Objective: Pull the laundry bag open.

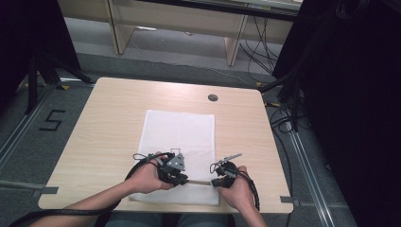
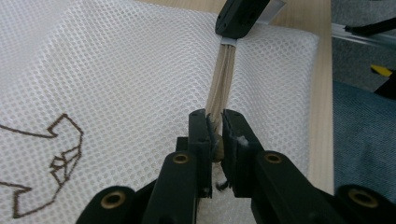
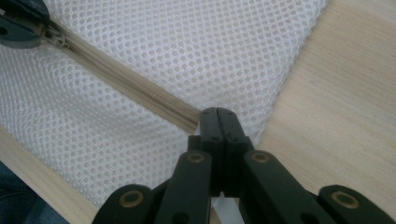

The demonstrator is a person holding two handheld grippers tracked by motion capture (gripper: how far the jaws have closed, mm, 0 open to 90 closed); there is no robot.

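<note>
Left gripper (image 2: 215, 122) pinches the zipper slider (image 2: 216, 142); right gripper (image 3: 218, 116), at lower centre, clamps the zipper's end (anchoring the white mesh bag (image 1: 178, 130), keeping the tape (image 3: 126, 86) taut).

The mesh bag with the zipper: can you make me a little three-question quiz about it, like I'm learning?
1. True or false: the mesh bag lies on the table.
2. What runs between the two grippers? A) a rope B) a zipper C) a ruler
3. Fill in: the right gripper pinches the zipper's ____.

Key:
1. True.
2. B: the beige zipper stretches from the left gripper to the right one.
3. End, near the bag's corner.
</note>
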